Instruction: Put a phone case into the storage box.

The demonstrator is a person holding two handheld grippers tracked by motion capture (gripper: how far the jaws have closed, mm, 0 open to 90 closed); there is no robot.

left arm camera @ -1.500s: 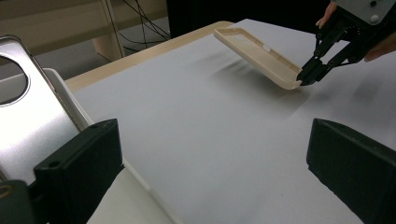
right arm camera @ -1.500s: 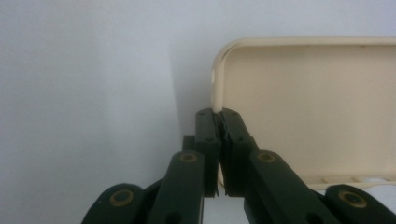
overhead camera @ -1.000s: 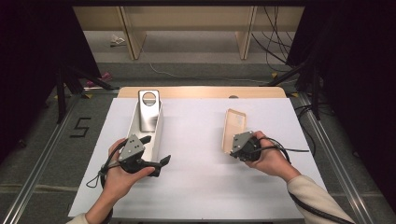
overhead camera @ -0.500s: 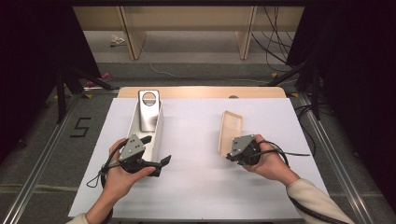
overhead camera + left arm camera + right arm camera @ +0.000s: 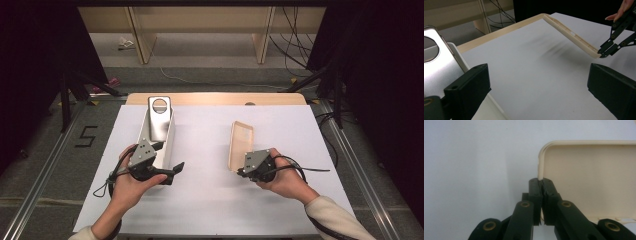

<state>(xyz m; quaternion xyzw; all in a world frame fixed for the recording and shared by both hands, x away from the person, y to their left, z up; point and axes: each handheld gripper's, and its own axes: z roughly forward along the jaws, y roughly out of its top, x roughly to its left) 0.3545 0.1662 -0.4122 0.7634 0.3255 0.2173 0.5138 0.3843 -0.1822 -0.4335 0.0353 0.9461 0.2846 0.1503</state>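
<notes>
On the white table (image 5: 210, 200) we see the right hand-held gripper (image 5: 541, 182) clamped on the near edge of the cream phone case (image 5: 241, 145), which tilts up ahead of it. The left hand-held gripper (image 5: 539, 82) stands wide open and empty beside the silver phone (image 5: 160, 117) in its white tray (image 5: 169, 142), well apart from the case.

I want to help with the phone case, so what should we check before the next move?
1. Right claw shut on the cream case edge: ok.
2. Case lifted off the white mat at the held end: ok, it tilts up in the left gripper view.
3. Left claw open and holding nothing: ok.
4. Silver phone resting in the white tray: ok.
5. Grip firm enough to carry: cannot tell.
</notes>
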